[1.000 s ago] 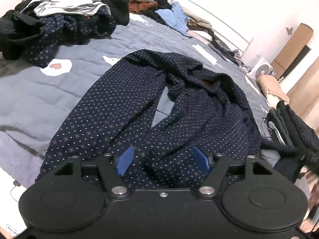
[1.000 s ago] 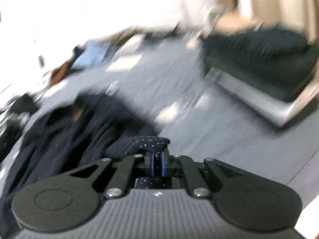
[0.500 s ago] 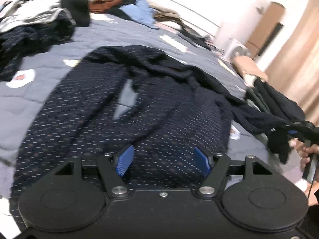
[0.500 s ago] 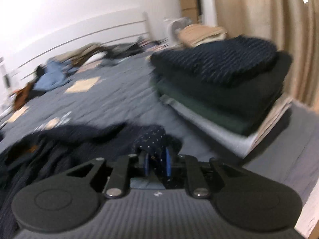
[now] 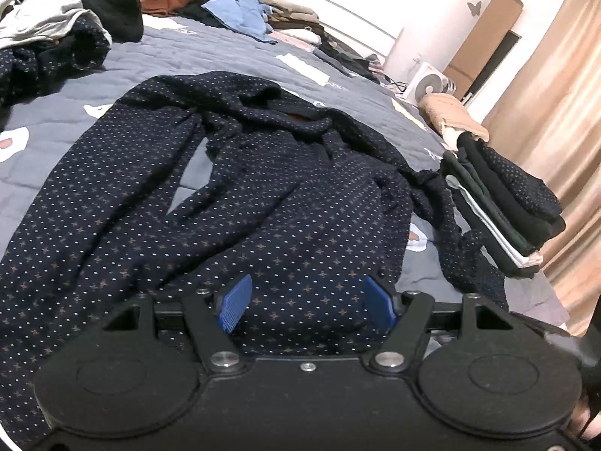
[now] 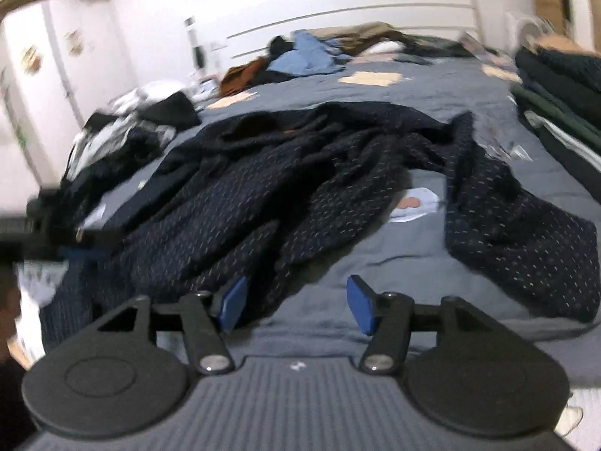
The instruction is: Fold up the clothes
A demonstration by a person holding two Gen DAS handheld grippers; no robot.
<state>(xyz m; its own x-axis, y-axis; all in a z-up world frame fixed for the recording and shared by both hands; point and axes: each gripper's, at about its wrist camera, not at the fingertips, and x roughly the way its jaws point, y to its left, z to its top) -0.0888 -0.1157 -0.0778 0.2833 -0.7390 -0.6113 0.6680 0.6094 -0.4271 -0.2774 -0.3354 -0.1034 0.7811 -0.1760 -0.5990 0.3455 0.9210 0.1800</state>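
The right wrist view was smeared with motion blur: the dark navy dotted garment (image 6: 285, 188) showed streaks instead of dots, and a black shape (image 6: 33, 225) at the left edge could not be made out. In the left wrist view, the black gripper body hid the garment's (image 5: 225, 195) near hem.

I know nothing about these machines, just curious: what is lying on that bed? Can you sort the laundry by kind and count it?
Spread-out navy dotted fabric garment: 1
Stack of folded dark clothes: 1
Loose heaps of unfolded clothes: 2, the left heap and the headboard heap
Beige folded cloth bundle: 1
Total: 5
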